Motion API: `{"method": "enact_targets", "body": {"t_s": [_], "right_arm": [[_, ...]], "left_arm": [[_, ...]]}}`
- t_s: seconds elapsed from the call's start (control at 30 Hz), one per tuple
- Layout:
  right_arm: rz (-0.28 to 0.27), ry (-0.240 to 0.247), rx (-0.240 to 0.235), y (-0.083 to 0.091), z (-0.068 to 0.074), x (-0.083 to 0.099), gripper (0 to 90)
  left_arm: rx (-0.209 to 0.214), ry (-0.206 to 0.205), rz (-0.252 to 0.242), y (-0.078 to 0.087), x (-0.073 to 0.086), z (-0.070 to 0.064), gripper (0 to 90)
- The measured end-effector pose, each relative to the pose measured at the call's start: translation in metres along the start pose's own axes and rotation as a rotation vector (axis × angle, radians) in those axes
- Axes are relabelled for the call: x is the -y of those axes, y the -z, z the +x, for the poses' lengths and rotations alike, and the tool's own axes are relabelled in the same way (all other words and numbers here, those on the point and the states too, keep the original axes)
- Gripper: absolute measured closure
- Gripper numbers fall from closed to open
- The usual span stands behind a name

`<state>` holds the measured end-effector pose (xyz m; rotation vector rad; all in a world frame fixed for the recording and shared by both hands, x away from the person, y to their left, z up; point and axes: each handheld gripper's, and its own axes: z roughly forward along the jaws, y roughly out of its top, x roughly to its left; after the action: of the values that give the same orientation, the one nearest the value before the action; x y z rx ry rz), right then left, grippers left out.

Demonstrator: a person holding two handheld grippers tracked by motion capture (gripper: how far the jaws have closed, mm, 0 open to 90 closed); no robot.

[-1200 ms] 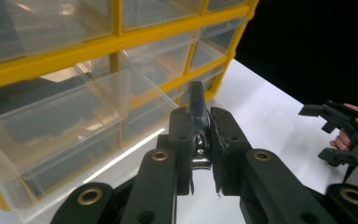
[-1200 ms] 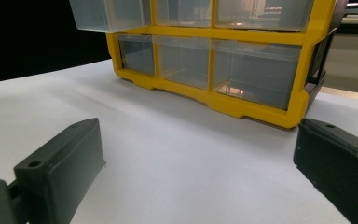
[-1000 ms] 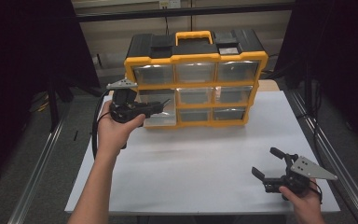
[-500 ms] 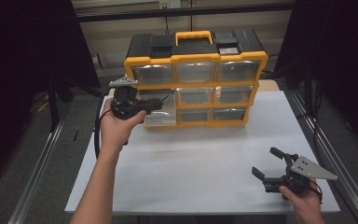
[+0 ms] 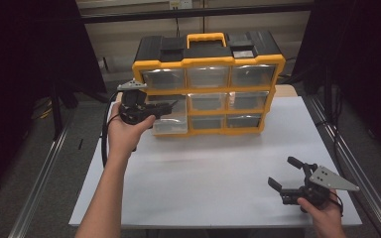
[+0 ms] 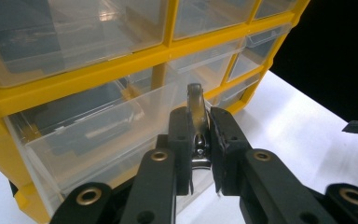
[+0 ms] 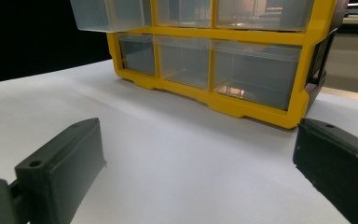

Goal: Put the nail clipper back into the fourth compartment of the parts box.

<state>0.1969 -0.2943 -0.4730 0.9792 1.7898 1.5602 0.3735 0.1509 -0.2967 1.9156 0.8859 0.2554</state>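
Looking along the left claw (image 6: pixel 199 140), its own view shows the jaws clamped on a small metal clip-like piece (image 6: pixel 196 109), held upright just in front of a clear drawer (image 6: pixel 98 135) pulled partly out of the yellow organizer (image 5: pixel 208 84). From the high view that piece is too small to make out; there the left claw (image 5: pixel 166 106) sits at the organizer's lower-left drawers. Near the tabletop (image 5: pixel 218 168) front edge, the right claw (image 5: pixel 285 173) rests with jaws wide apart and empty, facing the organizer's bottom row.
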Motion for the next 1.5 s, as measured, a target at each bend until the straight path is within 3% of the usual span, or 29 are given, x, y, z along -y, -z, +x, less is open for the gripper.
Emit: {"method": "enact_targets", "body": {"t_s": [0.4, 0.67, 1.5], "right_arm": [[-0.001, 0.003, 0.0, 0.001, -0.002, 0.001, 1.2], [-0.002, -0.009, 0.002, 0.001, -0.002, 0.001, 1.2], [-0.001, 0.001, -0.001, 0.001, -0.002, 0.001, 1.2]], "left_arm": [[-0.03, -0.002, 0.019, -0.011, 0.0, 0.008, 79.8], [-0.027, -0.002, 0.007, -0.014, 0.0, 0.011, 79.9], [-0.048, -0.004, 0.008, -0.019, 0.002, 0.012, 79.7]]}}
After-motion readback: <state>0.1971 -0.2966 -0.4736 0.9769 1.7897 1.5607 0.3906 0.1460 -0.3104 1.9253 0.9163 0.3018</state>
